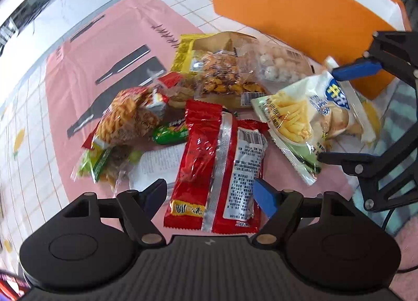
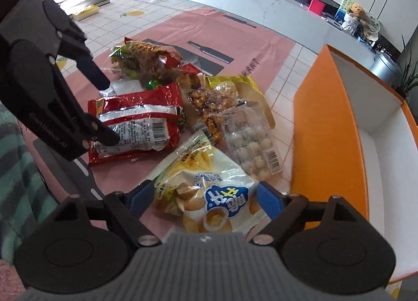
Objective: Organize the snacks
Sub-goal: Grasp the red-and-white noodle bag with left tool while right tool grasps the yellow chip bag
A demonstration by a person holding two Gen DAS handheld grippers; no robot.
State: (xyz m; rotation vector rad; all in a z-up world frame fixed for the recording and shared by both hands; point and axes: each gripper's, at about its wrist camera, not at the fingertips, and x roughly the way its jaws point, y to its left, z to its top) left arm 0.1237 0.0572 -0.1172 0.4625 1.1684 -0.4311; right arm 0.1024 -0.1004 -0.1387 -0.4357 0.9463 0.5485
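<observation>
A heap of snack bags lies on a pink mat [image 1: 78, 78]. My left gripper [image 1: 210, 193] is open and straddles the near end of a red foil packet [image 1: 209, 154], which lies flat. In the right wrist view the left gripper [image 2: 111, 112] straddles the same red packet [image 2: 141, 120]. My right gripper [image 2: 206, 193] is open around a white and blue chip bag [image 2: 209, 191]. From the left wrist view the right gripper [image 1: 329, 114] stands over that chip bag [image 1: 308, 112]. An orange box [image 2: 326, 131] with a white inside stands just beyond.
In the heap lie a yellow peanut bag [image 1: 222, 76], a clear bag of white balls [image 1: 277, 63], a twisted-snack bag [image 1: 128, 115] and a green candy [image 1: 169, 133]. A striped cloth [image 2: 15, 144] hangs at the table's near side. Books [image 2: 86, 5] lie far off.
</observation>
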